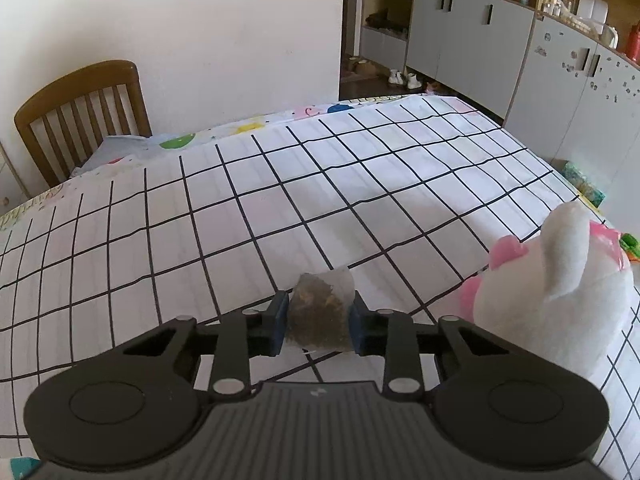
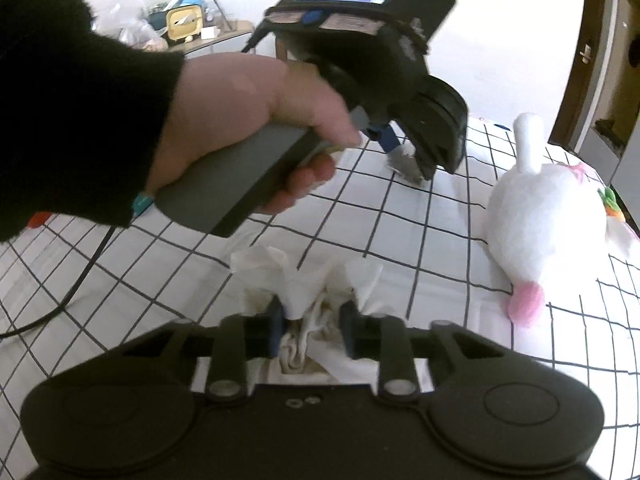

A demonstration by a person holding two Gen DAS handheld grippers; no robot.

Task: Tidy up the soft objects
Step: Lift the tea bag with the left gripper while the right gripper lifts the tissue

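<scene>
My left gripper (image 1: pixel 319 322) is shut on a small translucent sachet of brown stuff (image 1: pixel 320 316) just above the checked cloth. It also shows in the right wrist view (image 2: pixel 404 160), held in a hand, with the sachet (image 2: pixel 406 166) at its tips. My right gripper (image 2: pixel 312 330) is shut on a crumpled, stained white tissue (image 2: pixel 308 284) close over the cloth. A white plush rabbit with pink feet lies on the cloth at the right (image 1: pixel 560 272) (image 2: pixel 548 220).
The table wears a white cloth with a black grid (image 1: pixel 280 200). A wooden chair (image 1: pixel 80 116) stands at the far left corner. Grey cabinets (image 1: pixel 480 40) line the far right wall. A black cable (image 2: pixel 80 276) trails over the cloth at left.
</scene>
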